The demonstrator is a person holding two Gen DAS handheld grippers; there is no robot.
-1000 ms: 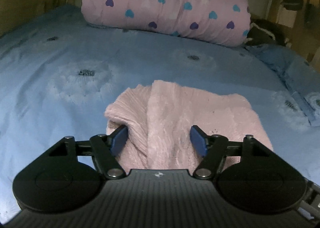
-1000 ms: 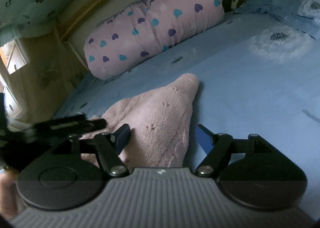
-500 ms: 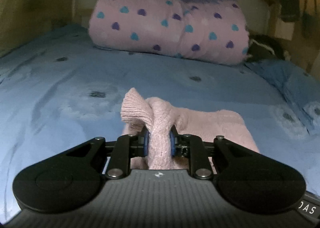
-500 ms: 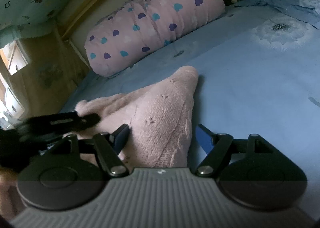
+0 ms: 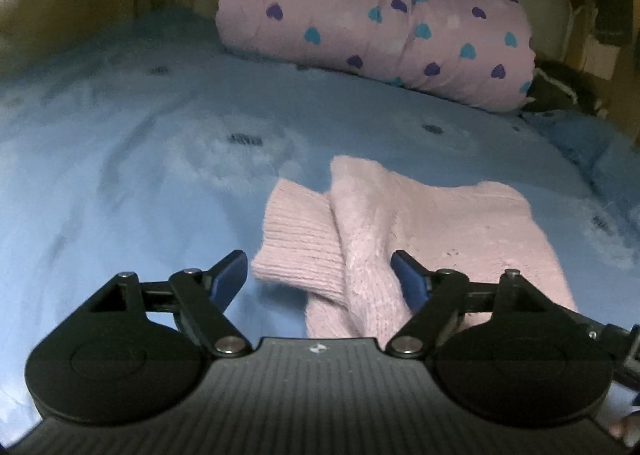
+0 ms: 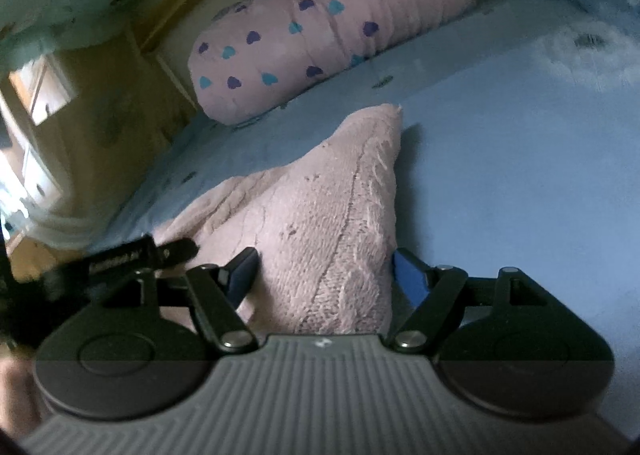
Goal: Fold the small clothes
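- Right now the small pink knitted garment [image 5: 420, 239] lies partly folded on the blue flower-printed bedsheet [image 5: 120, 159], well short of the rolled pink quilt with purple and teal hearts [image 5: 380, 15] at the head of the bed.
- The left gripper [image 5: 318, 275] has its jaws opening; a ribbed cuff [image 5: 300, 239] and a fuzzy folded ridge sit between the blue pads, and no pad presses on the knit.
- The right gripper [image 6: 324, 275] stands apart too, its pads straddling the near end of the garment without pinching it, as far as the view shows.
- Risk, as I judge it: the cuff looks loosely laid and may spring away from the fold, since nothing pins it.
- A pad could snag the fuzzy knit as the left gripper draws away, dragging the layer askew.
- If the next pinch takes only the top layer, the fold beneath would slide on the soft sheet and bunch.
- The far corner [image 6: 390, 115] rises in a peak; pulling from the near end could topple it unevenly.
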